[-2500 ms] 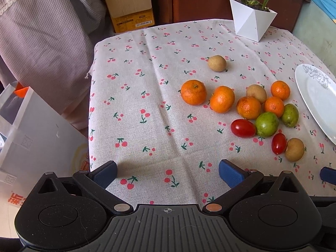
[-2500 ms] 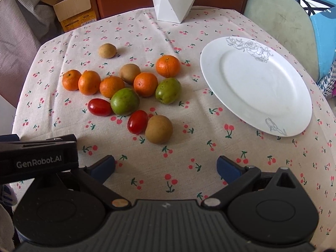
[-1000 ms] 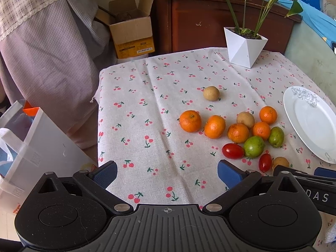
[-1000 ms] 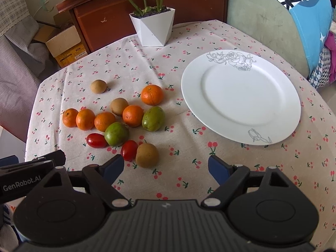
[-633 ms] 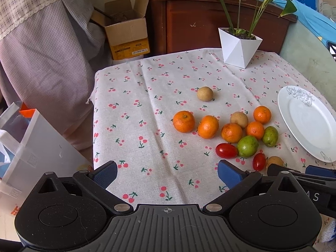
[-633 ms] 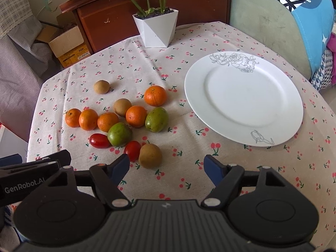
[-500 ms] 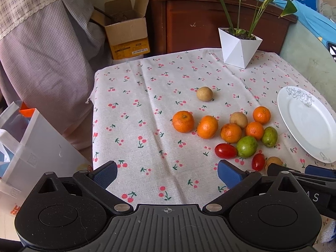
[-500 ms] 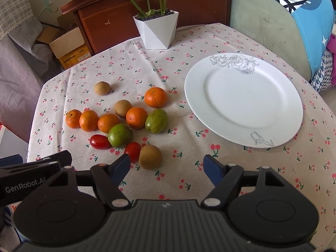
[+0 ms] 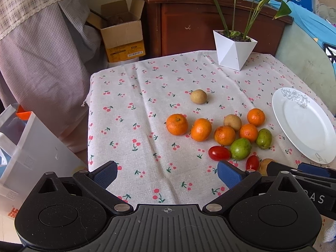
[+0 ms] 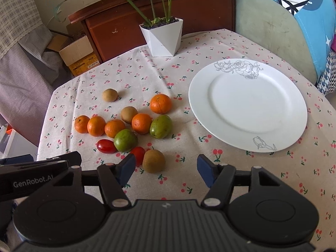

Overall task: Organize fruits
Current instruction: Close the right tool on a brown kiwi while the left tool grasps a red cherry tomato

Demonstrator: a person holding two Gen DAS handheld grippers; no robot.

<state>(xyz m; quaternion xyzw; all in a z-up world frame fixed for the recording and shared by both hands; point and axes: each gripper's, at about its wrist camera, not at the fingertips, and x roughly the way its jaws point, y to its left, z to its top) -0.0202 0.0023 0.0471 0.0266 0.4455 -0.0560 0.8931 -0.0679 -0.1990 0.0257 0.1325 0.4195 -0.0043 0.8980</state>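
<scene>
Your right gripper (image 10: 163, 167) hangs low over the cherry-print tablecloth (image 10: 210, 180) with its jaws spread and nothing between them, and the nearest brown fruit (image 10: 153, 160) sits just ahead of its left fingertip, touching a cherry tomato (image 10: 137, 152) beside it. Behind those, you've got a tight cluster: two green fruits (image 10: 125, 140), a second cherry tomato (image 10: 106, 146), a row of mandarins (image 10: 96, 126) and another brown fruit tucked among them, with one more brown fruit (image 10: 109, 95) sitting apart toward the far side. The white plate (image 10: 247, 105) lies bare to the right of the cluster, near but not touching it. Your left gripper (image 9: 167, 173) is wide open too, holding nothing, poised above bare cloth near the table's front edge, with the fruit off to its right. At the far edge stands a white planter (image 9: 234, 51).
</scene>
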